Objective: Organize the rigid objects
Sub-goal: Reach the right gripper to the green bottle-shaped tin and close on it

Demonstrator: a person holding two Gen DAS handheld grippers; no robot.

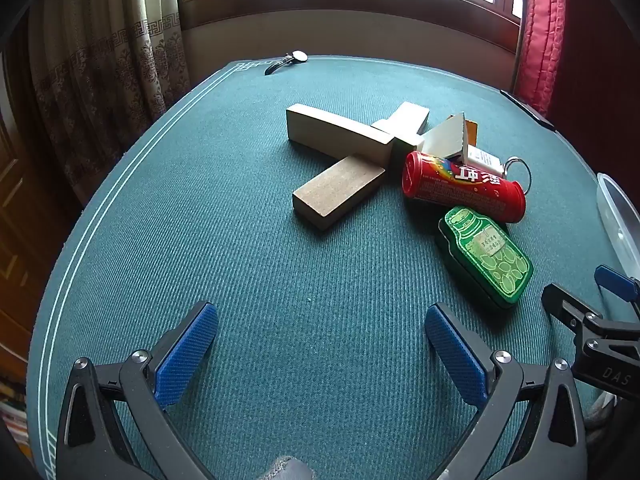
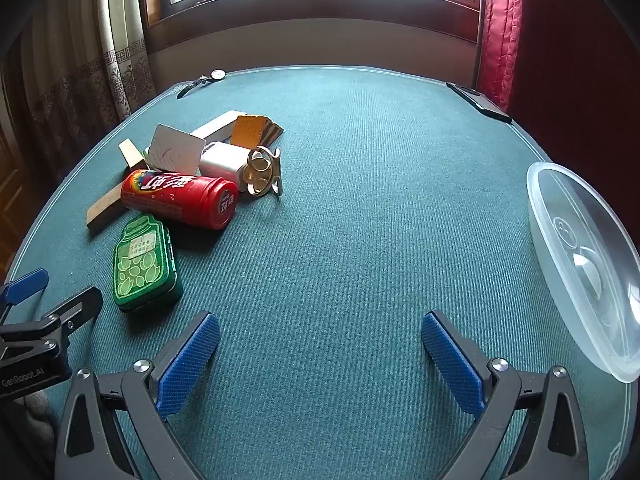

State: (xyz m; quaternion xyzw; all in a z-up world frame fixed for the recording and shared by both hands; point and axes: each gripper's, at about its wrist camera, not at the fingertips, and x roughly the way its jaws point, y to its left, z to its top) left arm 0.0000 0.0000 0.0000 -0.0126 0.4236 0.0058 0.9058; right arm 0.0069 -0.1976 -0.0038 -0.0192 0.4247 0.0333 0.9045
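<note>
Both grippers hang above the near part of the table, tilted downward toward its green cloth. The left gripper has its blue fingers spread wide, with nothing between them, only bare cloth. The right gripper is the same: fingers released and empty.

The things to organize lie in one heap ahead of the left gripper and to the left of the right one. Wooden blocks lie crossed over each other. A red can lies on its side against them, and a green tin lies flat just beside the can, nearest to the grippers. Behind the can are a white card, a white charger, a metal ring piece and orange cards.

A clear plastic container stands at the right edge, well apart from the heap. A wristwatch lies at the far edge.
</note>
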